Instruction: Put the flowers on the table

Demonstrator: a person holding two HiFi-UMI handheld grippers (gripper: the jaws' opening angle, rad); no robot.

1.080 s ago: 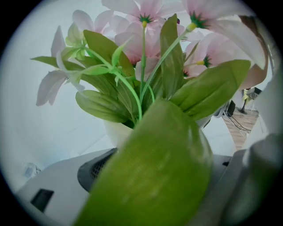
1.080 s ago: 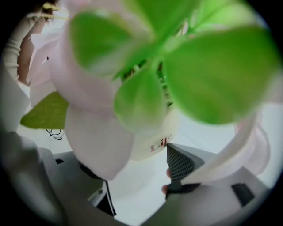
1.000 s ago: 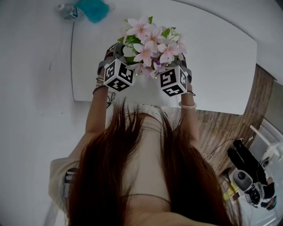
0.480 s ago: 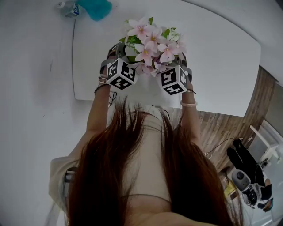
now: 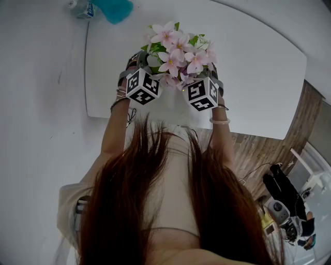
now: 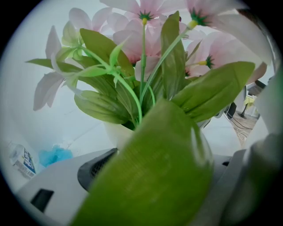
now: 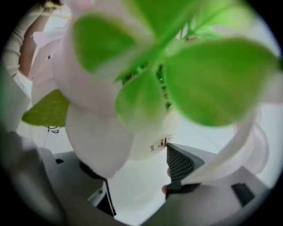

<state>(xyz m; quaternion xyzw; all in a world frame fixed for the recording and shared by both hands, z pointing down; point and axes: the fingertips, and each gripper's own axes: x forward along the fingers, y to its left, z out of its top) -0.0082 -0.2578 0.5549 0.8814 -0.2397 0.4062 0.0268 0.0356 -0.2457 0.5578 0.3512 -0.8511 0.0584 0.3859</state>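
A bunch of pink flowers [image 5: 176,49] with green leaves stands in a small white pot [image 7: 152,143], held up over the white table [image 5: 248,62]. My left gripper [image 5: 135,64] is at the pot's left side and my right gripper [image 5: 213,70] at its right side. In the left gripper view the pot [image 6: 117,132] sits between the jaws of the left gripper [image 6: 168,163], though a big leaf [image 6: 154,176] covers most of the gap. In the right gripper view the right gripper [image 7: 132,163] has its dark pad [image 7: 179,163] against the pot's side.
A plastic bottle [image 5: 77,9] and a blue cloth [image 5: 113,9] lie at the table's far left corner. The table's near edge [image 5: 155,120] runs just in front of the person's wrists. Wooden floor [image 5: 258,150] with a cable and equipment shows at the right.
Both grippers and the flowers have shifted slightly forward over the table. The grip on the pot looks unchanged.
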